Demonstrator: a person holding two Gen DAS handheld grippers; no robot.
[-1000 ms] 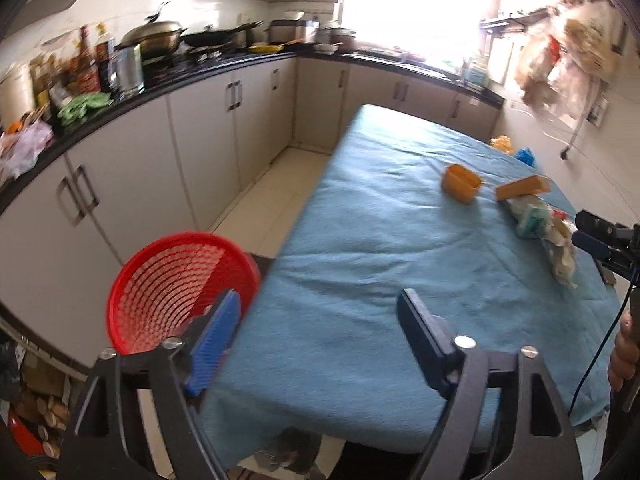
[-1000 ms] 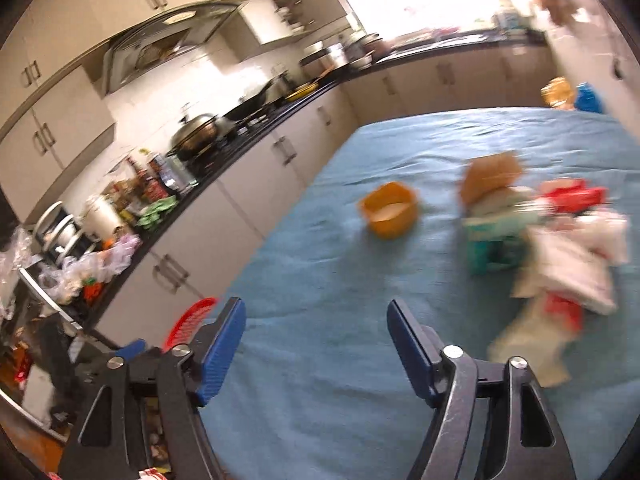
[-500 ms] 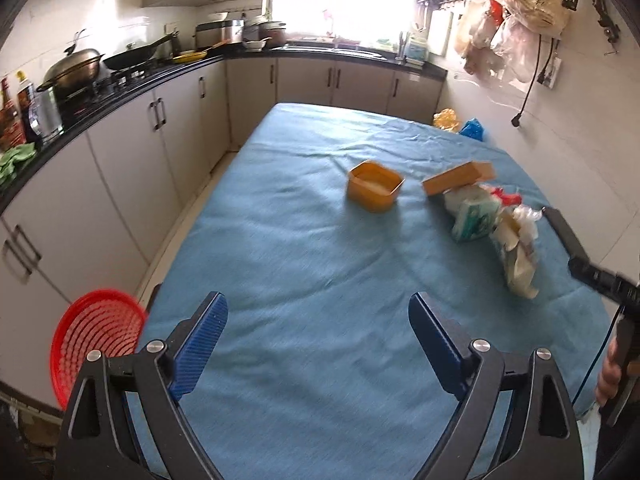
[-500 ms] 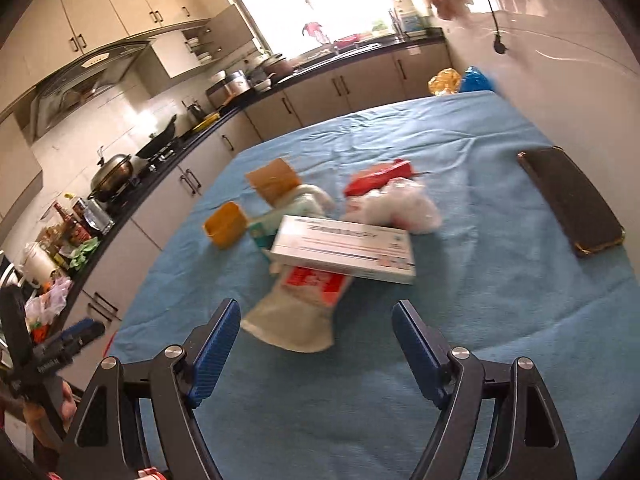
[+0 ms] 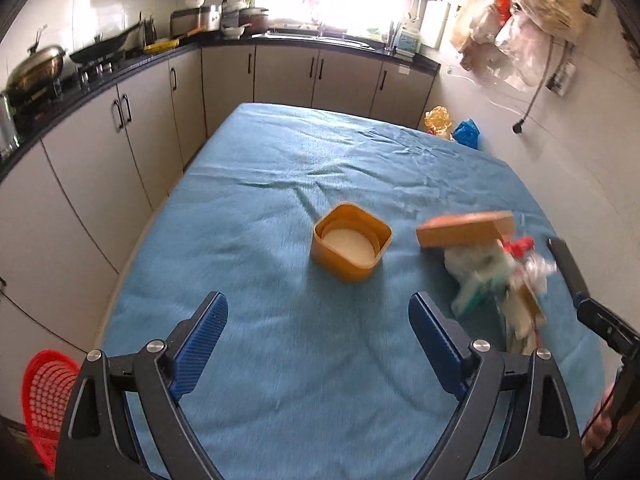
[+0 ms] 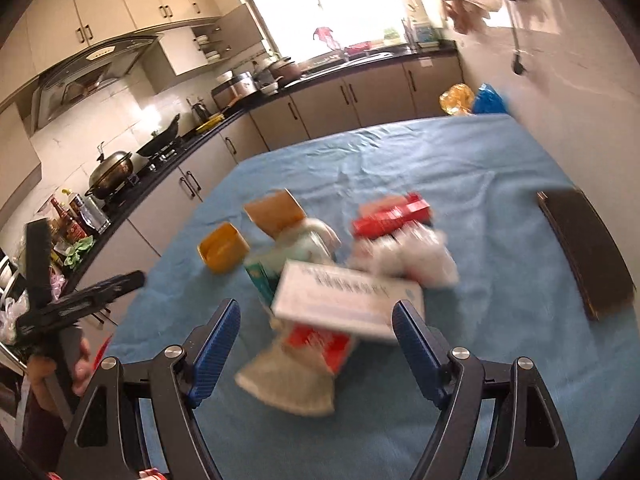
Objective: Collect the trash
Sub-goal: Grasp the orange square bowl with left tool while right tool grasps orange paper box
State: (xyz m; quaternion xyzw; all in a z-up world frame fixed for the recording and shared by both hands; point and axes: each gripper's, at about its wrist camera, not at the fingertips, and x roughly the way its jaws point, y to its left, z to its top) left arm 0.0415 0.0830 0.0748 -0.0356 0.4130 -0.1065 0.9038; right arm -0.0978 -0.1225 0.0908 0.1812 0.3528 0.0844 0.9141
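While my right tool [image 6: 316,344] hangs with its blue pads spread apart and nothing between them, the trash pile [image 6: 340,280] lies just beyond on the blue-covered surface [image 6: 480,184], white box on top, because I judge it the nearest pick. My left tool [image 5: 316,344], equally wide and empty, faces the orange tub [image 5: 352,248], and the red basket [image 5: 44,392] waits on the floor at near left, presumably to take the trash.
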